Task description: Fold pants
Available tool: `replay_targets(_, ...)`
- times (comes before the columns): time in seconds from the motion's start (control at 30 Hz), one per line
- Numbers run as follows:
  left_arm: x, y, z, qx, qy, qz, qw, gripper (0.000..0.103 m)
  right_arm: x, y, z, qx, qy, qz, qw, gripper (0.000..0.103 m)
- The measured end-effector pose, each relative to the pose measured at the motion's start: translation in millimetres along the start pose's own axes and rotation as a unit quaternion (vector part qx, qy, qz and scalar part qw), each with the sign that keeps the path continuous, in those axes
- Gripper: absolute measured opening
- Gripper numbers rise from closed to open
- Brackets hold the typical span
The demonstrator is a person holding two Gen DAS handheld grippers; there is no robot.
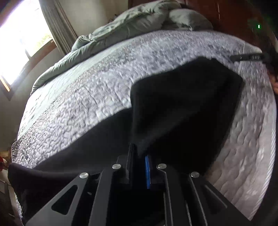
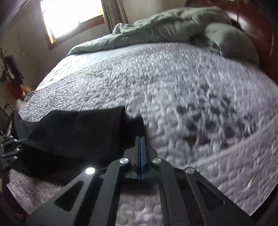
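The black pants (image 1: 182, 104) lie along the near edge of the quilted bed (image 1: 104, 90). My left gripper (image 1: 139, 153) is shut on a fold of the pants, which rises off the quilt and drapes over its fingertips. In the right wrist view the pants (image 2: 78, 132) stretch left from my right gripper (image 2: 140, 137), whose blue-padded jaws are shut. A corner of the cloth lies just past its tips. In the left wrist view the right gripper (image 1: 231, 58) is at the far right, with a strip of quilt between it and the pants.
A rumpled green comforter (image 2: 165, 26) and a pillow (image 2: 231, 41) sit at the far side by the dark wooden headboard (image 2: 252, 20). A bright window (image 2: 73, 15) is at the back left. The pale quilt (image 2: 182, 83) spreads between. The bed's left edge drops off near clutter (image 2: 12, 81).
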State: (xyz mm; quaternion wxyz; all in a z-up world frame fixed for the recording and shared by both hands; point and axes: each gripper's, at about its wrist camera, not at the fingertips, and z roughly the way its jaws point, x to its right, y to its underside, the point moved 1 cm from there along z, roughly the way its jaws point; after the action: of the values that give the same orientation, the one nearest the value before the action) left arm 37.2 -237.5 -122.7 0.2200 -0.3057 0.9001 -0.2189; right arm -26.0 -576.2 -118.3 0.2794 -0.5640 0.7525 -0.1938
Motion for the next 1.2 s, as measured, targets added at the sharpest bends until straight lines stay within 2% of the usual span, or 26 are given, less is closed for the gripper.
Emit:
replay_targets(0.03, 3, 5, 5, -0.004, -0.002, 0.001, 1.0000, 0.010, 0, 5, 0, -0.011, -0.022, 0.020, 0.999, 0.006)
replay_targets(0.07, 5, 10, 11, -0.014, -0.005, 0.003, 0.9999, 0.010, 1, 7, -1, -0.015, -0.047, 0.043, 0.998, 0.011)
replay_targets(0.13, 8, 17, 18, -0.020, -0.013, 0.008, 0.9997, 0.010, -2, 12, 2, -0.041, -0.097, 0.088, 0.991, 0.034)
replay_targets(0.17, 10, 19, 21, -0.019, -0.018, 0.011, 0.9996, 0.011, -5, 13, 4, -0.045, -0.110, 0.102, 0.988, 0.051)
replay_targets(0.23, 10, 22, 23, -0.017, -0.022, 0.008, 0.9996, 0.011, -13, 12, 10, -0.061, -0.126, 0.120, 0.983, 0.058)
replay_targets(0.27, 10, 21, 23, -0.016, -0.020, 0.002, 0.9997, 0.011, -16, 10, 13, -0.068, -0.123, 0.124, 0.982, 0.063)
replay_targets(0.33, 6, 21, 23, -0.016, -0.015, -0.012, 0.9997, 0.012, -17, 6, 24, -0.084, -0.096, 0.137, 0.982, 0.066)
replay_targets(0.37, 5, 21, 23, -0.016, -0.013, -0.018, 0.9996, 0.012, -16, 5, 31, -0.091, -0.097, 0.152, 0.979, 0.068)
replay_targets(0.43, 4, 19, 24, -0.019, -0.013, -0.024, 0.9994, 0.012, -14, 4, 45, -0.102, -0.123, 0.187, 0.969, 0.068)
replay_targets(0.47, 5, 19, 24, -0.021, -0.013, -0.026, 0.9994, 0.012, -14, 4, 53, -0.109, -0.134, 0.202, 0.964, 0.063)
replay_targets(0.53, 2, 18, 23, -0.025, -0.011, -0.034, 0.9991, 0.013, -17, 1, 64, -0.114, -0.115, 0.203, 0.966, 0.047)
replay_targets(0.57, 0, 18, 22, -0.027, -0.007, -0.039, 0.9988, 0.013, -19, -1, 66, -0.114, -0.113, 0.199, 0.967, 0.028)
replay_targets(0.6, -3, 17, 21, -0.029, -0.004, -0.044, 0.9986, 0.013, -21, -3, 68, -0.116, -0.127, 0.201, 0.964, 0.018)
replay_targets(0.67, -9, 13, 18, -0.030, 0.002, -0.051, 0.9982, 0.013, -21, -7, 64, -0.107, -0.148, 0.209, 0.961, 0.017)
replay_targets(0.83, -5, 4, -8, -0.007, 0.013, -0.057, 0.9982, 0.014, -24, -15, 22, -0.060, -0.108, 0.178, 0.976, 0.016)
replay_targets(0.9, 6, 5, -13, -0.007, 0.021, -0.053, 0.9984, 0.014, -24, -11, 19, -0.069, -0.073, 0.174, 0.980, 0.016)
replay_targets(1.0, 29, 11, -2, -0.025, 0.021, -0.029, 0.9990, 0.014, -17, 5, 32, -0.106, -0.017, 0.177, 0.978, 0.016)
replay_targets(1.07, 39, 19, 11, -0.041, 0.020, -0.030, 0.9985, 0.015, -14, 17, 37, -0.113, -0.001, 0.180, 0.977, 0.016)
replay_targets(1.17, 46, 25, 16, -0.030, 0.002, -0.019, 0.9993, 0.015, -21, 19, 33, -0.104, 0.014, 0.174, 0.979, 0.023)
replay_targets(1.2, 46, 26, 16, -0.029, 0.002, -0.021, 0.9994, 0.015, -23, 18, 28, -0.101, 0.025, 0.174, 0.979, 0.033)
